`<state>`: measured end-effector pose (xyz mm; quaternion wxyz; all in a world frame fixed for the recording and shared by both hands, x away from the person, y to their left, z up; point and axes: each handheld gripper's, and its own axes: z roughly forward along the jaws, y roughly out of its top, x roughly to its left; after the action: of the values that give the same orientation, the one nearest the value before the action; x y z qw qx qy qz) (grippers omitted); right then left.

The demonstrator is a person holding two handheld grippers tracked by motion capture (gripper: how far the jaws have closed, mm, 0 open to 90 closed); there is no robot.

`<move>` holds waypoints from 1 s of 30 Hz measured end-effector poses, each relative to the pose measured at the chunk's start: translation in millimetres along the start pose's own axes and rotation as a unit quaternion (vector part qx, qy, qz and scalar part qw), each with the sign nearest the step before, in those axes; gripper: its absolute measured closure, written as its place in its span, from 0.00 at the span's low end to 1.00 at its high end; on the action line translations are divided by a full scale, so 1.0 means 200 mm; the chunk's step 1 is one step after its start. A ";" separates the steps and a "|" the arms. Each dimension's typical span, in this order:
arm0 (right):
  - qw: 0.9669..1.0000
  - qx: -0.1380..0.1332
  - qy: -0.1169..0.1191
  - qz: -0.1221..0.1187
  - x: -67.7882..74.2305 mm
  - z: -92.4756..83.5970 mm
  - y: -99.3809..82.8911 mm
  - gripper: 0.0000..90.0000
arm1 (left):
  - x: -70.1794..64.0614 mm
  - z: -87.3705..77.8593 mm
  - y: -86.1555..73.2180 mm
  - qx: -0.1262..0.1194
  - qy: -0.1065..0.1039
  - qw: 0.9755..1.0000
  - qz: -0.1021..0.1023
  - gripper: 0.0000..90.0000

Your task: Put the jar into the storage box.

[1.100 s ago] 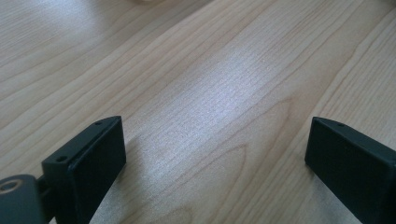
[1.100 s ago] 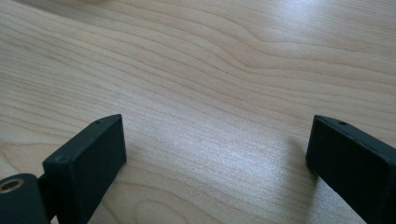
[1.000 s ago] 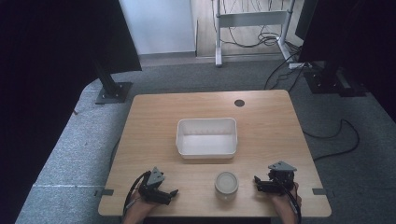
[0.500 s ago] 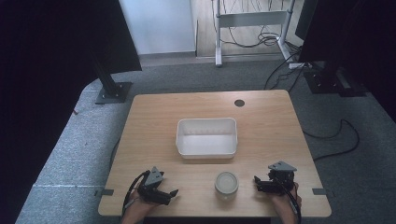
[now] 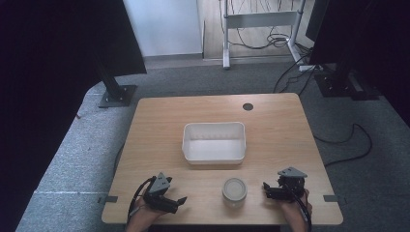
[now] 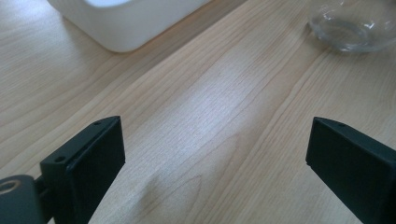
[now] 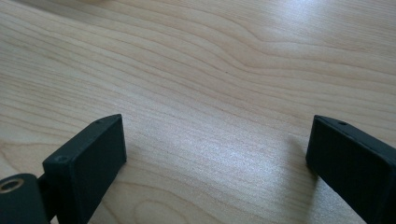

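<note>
Both sets of jaws stand spread wide with nothing between them. The left gripper (image 5: 180, 200) rests at about seven o'clock on the worktop (image 5: 270, 116), its jaws aimed toward three o'clock; the right gripper (image 5: 266, 188) sits at about five o'clock, aimed toward nine. Between the two, near the six o'clock edge, stands a clear glass jar (image 5: 234, 192), close to both and touching neither. In the left gripper view its base (image 6: 355, 25) shows at the upper right, well ahead of the jaws. A white tub (image 5: 213, 155) sits at the centre of the worktop, just beyond the jar toward twelve o'clock.

The jar looks rigid, smooth and breakable, probably moderately heavy for its size, and likely slippery under hard pads. It stands upright, long axis vertical, mouth upward; whether a lid closes it cannot be told. Being round, it has no preferred side. The safest hold is probably across the wall at mid-height, jaws level, squeezed gently.
</note>
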<state>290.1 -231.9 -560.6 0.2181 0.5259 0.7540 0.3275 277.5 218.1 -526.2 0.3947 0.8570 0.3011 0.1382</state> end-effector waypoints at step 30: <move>1.000 0.000 0.000 0.000 0.00 0.00 0.00 0.05 | -0.11 0.02 0.16 -0.022 -0.029 0.999 0.023 0.04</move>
<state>290.0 -231.8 -560.6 0.2182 0.5262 0.7538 0.3274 274.6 185.3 -503.1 0.4191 0.8583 0.2667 0.1289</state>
